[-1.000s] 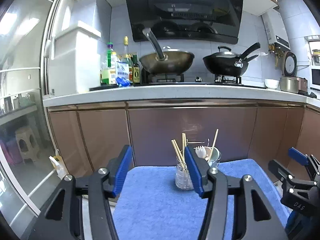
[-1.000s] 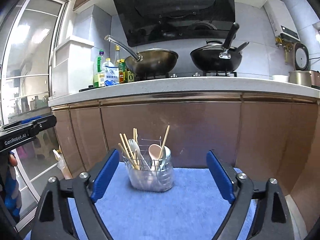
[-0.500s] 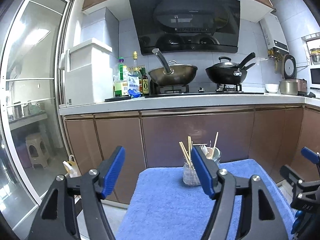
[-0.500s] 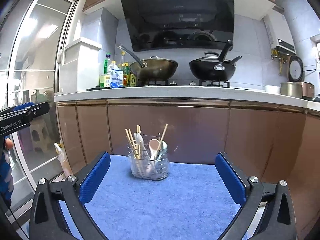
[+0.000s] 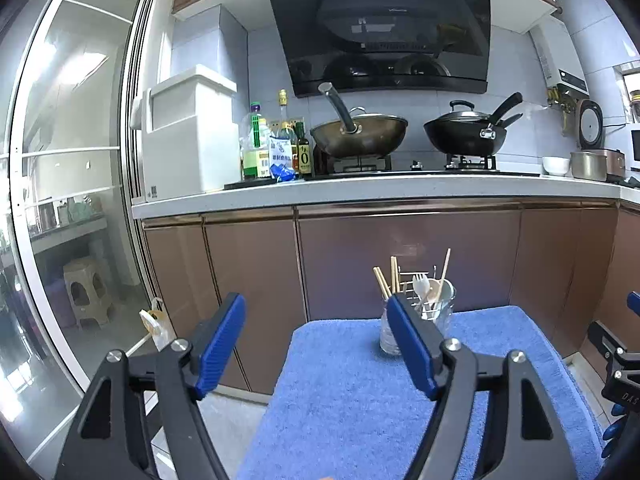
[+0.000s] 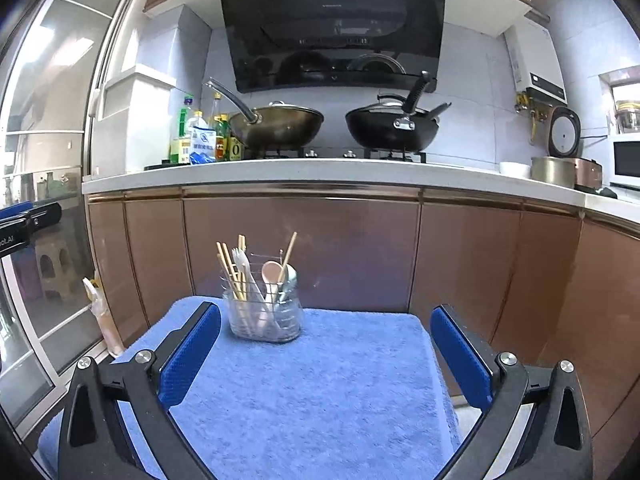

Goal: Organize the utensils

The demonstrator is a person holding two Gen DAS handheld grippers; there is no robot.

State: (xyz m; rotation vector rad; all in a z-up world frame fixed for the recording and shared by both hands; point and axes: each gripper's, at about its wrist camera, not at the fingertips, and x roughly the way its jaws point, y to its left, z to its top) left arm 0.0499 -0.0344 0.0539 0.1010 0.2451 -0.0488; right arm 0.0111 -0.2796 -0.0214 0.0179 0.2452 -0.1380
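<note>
A clear utensil holder [image 6: 264, 316] with a wire divider stands at the far end of a blue towel [image 6: 304, 392]. It holds wooden chopsticks [image 6: 230, 270], a white fork [image 6: 240, 260] and spoons [image 6: 272, 272]. It also shows in the left wrist view [image 5: 424, 312], partly behind a finger. My left gripper [image 5: 316, 340] is open and empty, back from the holder. My right gripper [image 6: 324, 356] is open wide and empty, well short of the holder.
Brown cabinet doors [image 6: 340, 256] stand right behind the towel-covered surface. The counter above carries two woks [image 6: 280, 124], bottles [image 6: 188, 132] and a rice cooker [image 6: 564, 160]. A glass sliding door [image 5: 64, 200] is at the left, with a stool behind it.
Both grippers have pulled back and risen away from the holder, which looks smaller now. The right gripper's jaws have spread wider. The holder has not moved.
</note>
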